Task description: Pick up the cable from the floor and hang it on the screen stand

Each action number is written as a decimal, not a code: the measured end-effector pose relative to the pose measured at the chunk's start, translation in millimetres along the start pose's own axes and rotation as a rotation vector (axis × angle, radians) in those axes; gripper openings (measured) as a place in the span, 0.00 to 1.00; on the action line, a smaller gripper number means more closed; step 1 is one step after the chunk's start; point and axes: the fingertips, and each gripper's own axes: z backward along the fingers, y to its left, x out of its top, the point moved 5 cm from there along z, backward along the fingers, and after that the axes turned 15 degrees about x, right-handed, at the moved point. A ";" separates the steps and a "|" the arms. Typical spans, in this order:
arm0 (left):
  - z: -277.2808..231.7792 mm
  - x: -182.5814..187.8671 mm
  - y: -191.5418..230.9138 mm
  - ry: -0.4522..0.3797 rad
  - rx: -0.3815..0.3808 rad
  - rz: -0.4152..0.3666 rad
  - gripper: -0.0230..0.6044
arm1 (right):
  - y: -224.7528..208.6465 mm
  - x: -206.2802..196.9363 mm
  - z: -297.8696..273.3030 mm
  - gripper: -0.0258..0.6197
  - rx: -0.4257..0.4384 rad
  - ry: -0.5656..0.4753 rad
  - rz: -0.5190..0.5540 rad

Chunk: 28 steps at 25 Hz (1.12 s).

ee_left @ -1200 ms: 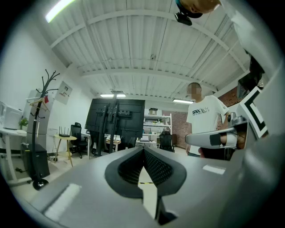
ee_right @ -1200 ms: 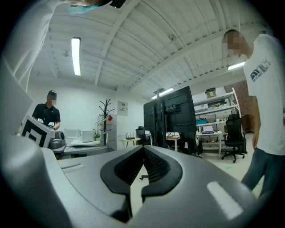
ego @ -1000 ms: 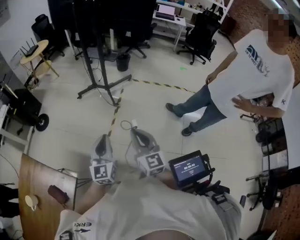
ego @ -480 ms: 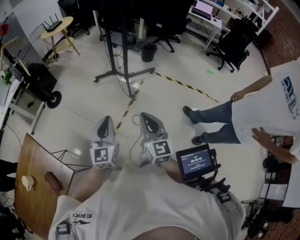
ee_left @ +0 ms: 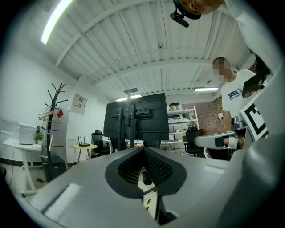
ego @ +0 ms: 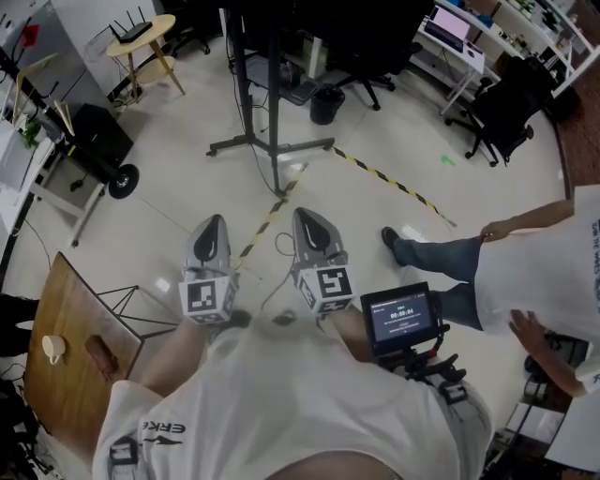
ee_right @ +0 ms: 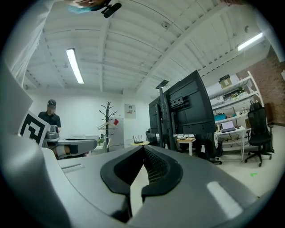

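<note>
Progress nil: thin dark cable [ego: 278, 246] lay unlifted on pale tiled floor [ego: 169, 220], black metal screen stand [ego: 273, 141] unreached, left hand-held gripper [ego: 213, 223] and right hand-held gripper [ego: 306, 216] both closed, empty.

Round side table [ego: 161, 27], small black bin [ego: 325, 105], striped floor tape [ego: 394, 183], wooden desk [ego: 80, 300]

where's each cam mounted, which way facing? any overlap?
Head view: on the person's head, steeply down at cable, left gripper, right gripper, forearms.
Left gripper view: rides it, level along shut fingers toward screen stand.
Right gripper view: likewise, level, shut fingers, stand ahead.
Shared: all three show the stand.
</note>
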 end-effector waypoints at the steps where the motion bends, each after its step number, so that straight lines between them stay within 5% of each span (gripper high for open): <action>1: -6.9 -2.4 0.6 -0.004 0.004 0.000 0.04 | -5.0 0.1 -5.3 0.06 0.003 0.002 0.001; 8: -74.7 -12.3 12.8 -0.032 -0.002 0.001 0.04 | -45.0 -4.0 -60.1 0.06 -0.020 0.005 0.031; 17: -227.3 -10.2 70.5 -0.062 -0.070 0.008 0.04 | -101.0 3.5 -197.9 0.06 -0.130 0.012 0.085; 28: -361.7 -8.5 149.0 -0.050 -0.116 -0.016 0.04 | -116.3 9.9 -339.2 0.06 -0.185 0.033 0.099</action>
